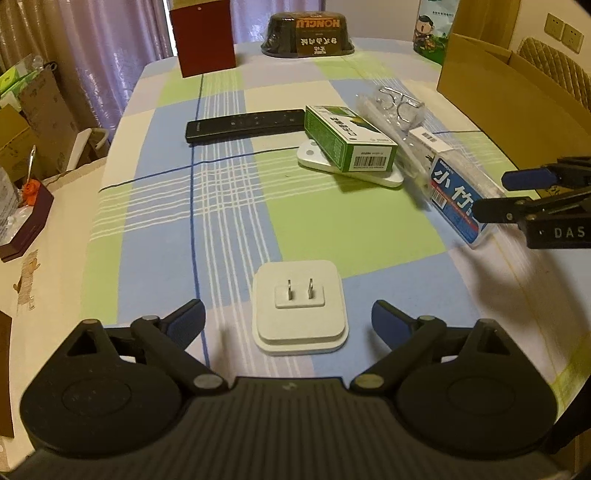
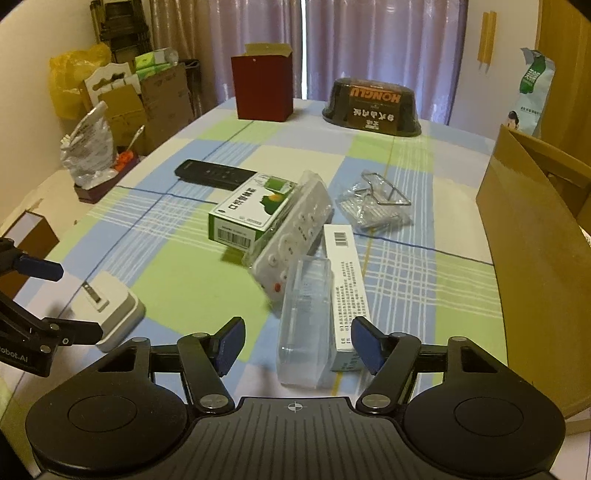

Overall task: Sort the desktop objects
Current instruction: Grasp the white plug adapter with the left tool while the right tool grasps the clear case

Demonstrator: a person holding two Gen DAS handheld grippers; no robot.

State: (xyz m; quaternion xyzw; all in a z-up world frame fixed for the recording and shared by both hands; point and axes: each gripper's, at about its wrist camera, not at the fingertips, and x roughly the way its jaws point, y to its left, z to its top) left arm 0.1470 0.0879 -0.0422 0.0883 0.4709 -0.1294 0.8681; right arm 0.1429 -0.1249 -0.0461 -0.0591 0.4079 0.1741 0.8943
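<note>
Left gripper (image 1: 288,317): jaws wide, straddling white plug adapter (image 1: 300,306) near worktop's near edge, prongs up, sized for a grasp. Right gripper (image 2: 297,343): jaws wide around clear case (image 2: 304,325), lined up lengthwise. Mid-worktop: green box (image 2: 251,214) leaning on power strip (image 2: 295,232), black remote (image 2: 214,173) beyond. Cardboard box (image 2: 532,229) at right edge, possibly sorting bin.

"HONGLU" reads upside down on the dark tub (image 1: 307,35); "DAS" on my right tongs (image 1: 489,197); "obot.AI" on my left tongs (image 2: 66,302)

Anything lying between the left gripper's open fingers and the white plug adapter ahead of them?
No. In the left wrist view only bare checked tablecloth separates the left gripper from the white plug adapter, which sits between its open fingers.
</note>
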